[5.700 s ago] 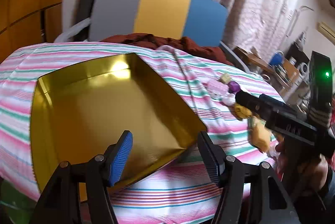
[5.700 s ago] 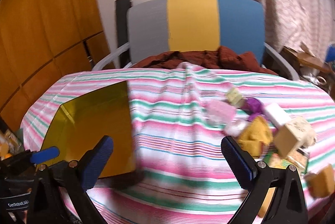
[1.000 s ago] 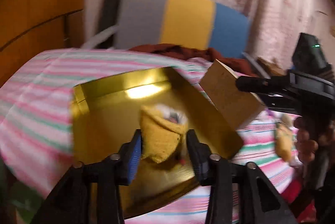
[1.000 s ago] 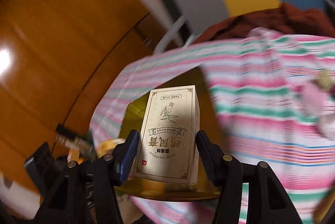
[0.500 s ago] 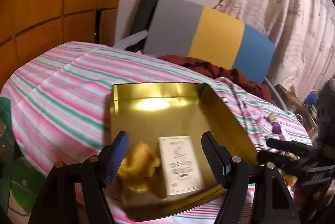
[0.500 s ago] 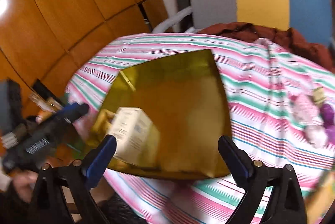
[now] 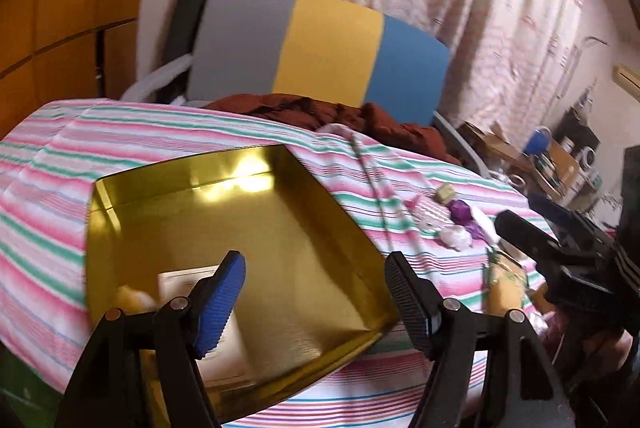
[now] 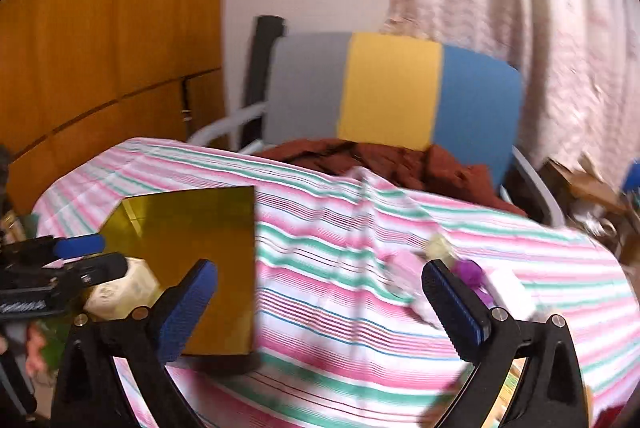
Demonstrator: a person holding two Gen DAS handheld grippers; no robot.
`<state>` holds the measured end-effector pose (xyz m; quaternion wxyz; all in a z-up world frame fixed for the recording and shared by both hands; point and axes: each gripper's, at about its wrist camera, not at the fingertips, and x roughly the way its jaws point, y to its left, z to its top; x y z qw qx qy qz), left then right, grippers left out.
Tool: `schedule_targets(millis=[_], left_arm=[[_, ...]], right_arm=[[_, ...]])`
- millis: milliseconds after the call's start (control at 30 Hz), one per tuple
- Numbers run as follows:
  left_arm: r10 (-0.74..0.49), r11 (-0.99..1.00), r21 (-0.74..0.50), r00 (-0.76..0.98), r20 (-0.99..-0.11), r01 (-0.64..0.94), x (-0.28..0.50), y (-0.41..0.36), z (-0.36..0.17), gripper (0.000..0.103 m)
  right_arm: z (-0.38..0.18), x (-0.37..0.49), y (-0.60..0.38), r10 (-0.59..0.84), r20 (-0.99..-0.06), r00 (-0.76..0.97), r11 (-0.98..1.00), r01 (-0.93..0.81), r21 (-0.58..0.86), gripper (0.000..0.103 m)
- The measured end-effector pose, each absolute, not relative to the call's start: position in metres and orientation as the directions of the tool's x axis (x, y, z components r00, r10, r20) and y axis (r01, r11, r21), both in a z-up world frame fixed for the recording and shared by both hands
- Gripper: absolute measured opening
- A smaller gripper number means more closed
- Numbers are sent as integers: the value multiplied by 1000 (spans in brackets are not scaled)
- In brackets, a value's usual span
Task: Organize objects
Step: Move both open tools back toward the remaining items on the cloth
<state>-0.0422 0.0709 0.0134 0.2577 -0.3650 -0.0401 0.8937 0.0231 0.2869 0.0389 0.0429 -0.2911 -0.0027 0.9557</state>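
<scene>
A shiny gold tray (image 7: 240, 220) lies on the striped cloth. A cream printed box (image 7: 180, 278) and a yellow bundle (image 7: 130, 296) rest in its near left corner, partly hidden behind my left finger. My left gripper (image 7: 316, 292) hangs open over the tray's near edge, holding nothing. In the right wrist view the tray (image 8: 192, 224) is at the left with the box (image 8: 124, 288) in it, and the left gripper (image 8: 90, 254) is beside the box. My right gripper (image 8: 320, 288) is open and empty over the cloth, right of the tray.
Small loose items sit on the cloth to the right: a pink packet (image 7: 428, 211), a purple piece (image 7: 460, 207), a beige cube (image 7: 446, 192), a yellow packet (image 7: 504, 288). A grey, yellow and blue chair (image 8: 392, 91) with brown fabric (image 8: 384, 159) stands behind the table.
One second ago each gripper was shut on an item; both lie in the tray now. Since half a second ago both grippers have drawn back and swung right.
</scene>
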Motion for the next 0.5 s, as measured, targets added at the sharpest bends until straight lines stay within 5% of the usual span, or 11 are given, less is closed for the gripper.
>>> schedule_targets(millis=[500], left_arm=[[540,-789,-187,-516,-666,-585,-28,131,12,72]], right_arm=[[21,4,375,25,-674,-738,-982,-143,120,103]])
